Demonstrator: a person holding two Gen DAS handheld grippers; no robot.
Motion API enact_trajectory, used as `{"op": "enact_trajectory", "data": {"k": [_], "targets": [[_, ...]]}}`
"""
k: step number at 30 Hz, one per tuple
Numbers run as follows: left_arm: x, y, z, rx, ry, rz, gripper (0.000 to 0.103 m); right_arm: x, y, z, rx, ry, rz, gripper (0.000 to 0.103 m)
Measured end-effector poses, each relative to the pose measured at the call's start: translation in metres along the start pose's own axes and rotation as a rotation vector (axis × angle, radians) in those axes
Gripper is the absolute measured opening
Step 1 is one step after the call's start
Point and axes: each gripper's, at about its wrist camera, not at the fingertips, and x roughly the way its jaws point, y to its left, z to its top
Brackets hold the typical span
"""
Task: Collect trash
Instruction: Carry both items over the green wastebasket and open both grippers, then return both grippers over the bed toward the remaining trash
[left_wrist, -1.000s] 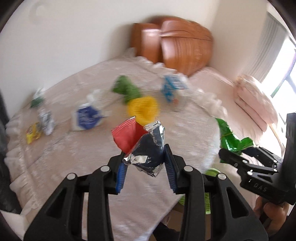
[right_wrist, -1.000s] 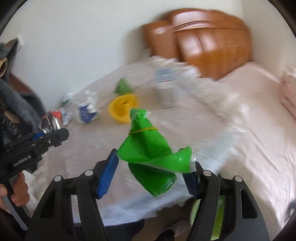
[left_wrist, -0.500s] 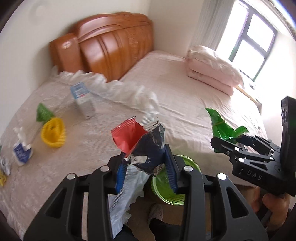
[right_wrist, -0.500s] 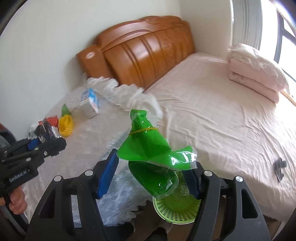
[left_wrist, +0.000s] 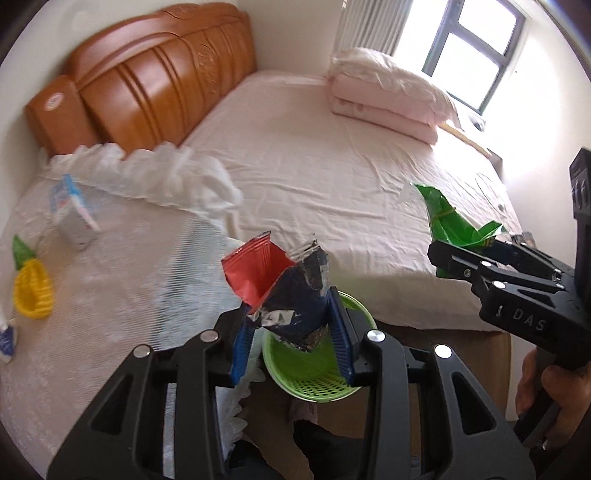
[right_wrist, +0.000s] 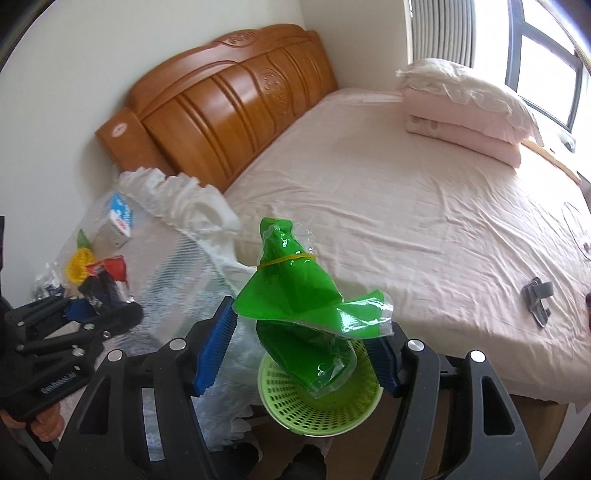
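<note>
red-and-dark foil wrapper (left_wrist: 288, 295): crumpled | green plastic bag (right_wrist: 299, 306): rubber-banded | green basket (right_wrist: 321, 398): below both

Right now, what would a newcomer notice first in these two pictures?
The bright green plastic bag held between the right gripper fingers, just above the green perforated basket on the floor beside the bed. The left gripper holds a red and dark blue foil wrapper over the same basket. Behind them stands the wooden headboard.
</note>
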Motion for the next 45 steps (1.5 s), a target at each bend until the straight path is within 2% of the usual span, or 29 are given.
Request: {"op": "enact_trajectory", "data": {"k": [2, 4, 6, 9, 14, 21, 26, 27, 28, 29, 30, 34, 45], "targets": [[0.014, -0.011, 0.002, 0.005, 0.025, -0.022, 0.039, 0.003, -0.011, -0.001, 0.001, 0.016, -0.008, 0.067], [0.026, -0.024, 0.002, 0.004, 0.046, -0.045, 0.048, 0.008, -0.02, -0.001, -0.003, 0.036, -0.013, 0.067], [0.032, -0.034, 0.002, 0.008, 0.053, -0.049, 0.066, 0.011, -0.026, -0.002, -0.008, 0.049, -0.015, 0.067], [0.036, -0.046, 0.002, 0.012, 0.048, -0.052, 0.078, 0.016, -0.035, -0.002, -0.011, 0.062, -0.012, 0.067], [0.037, -0.049, 0.004, -0.002, 0.049, -0.032, 0.089, 0.019, -0.043, -0.002, -0.012, 0.065, -0.004, 0.067], [0.028, -0.035, 0.003, -0.041, 0.042, 0.009, 0.091, 0.027, -0.036, -0.006, -0.019, 0.086, 0.012, 0.068], [0.015, -0.009, -0.002, -0.103, 0.028, 0.041, 0.092, 0.046, -0.021, -0.019, -0.044, 0.144, 0.035, 0.07], [0.013, -0.005, -0.003, -0.111, 0.026, 0.047, 0.092, 0.051, -0.018, -0.022, -0.047, 0.161, 0.04, 0.073], [0.01, 0.001, -0.005, -0.123, 0.024, 0.057, 0.092, 0.054, -0.014, -0.025, -0.048, 0.171, 0.037, 0.081], [0.008, 0.006, -0.006, -0.132, 0.022, 0.064, 0.092, 0.056, -0.011, -0.027, -0.05, 0.177, 0.023, 0.096], [0.005, 0.01, -0.008, -0.14, 0.02, 0.07, 0.093, 0.057, -0.007, -0.029, -0.055, 0.178, 0.01, 0.101], [-0.009, 0.028, -0.015, -0.176, 0.003, 0.102, 0.093, 0.059, 0.003, -0.029, -0.057, 0.191, -0.005, 0.101], [-0.04, 0.067, -0.03, -0.232, -0.034, 0.143, 0.095, 0.048, 0.041, -0.019, -0.072, 0.145, 0.036, 0.101]]}}
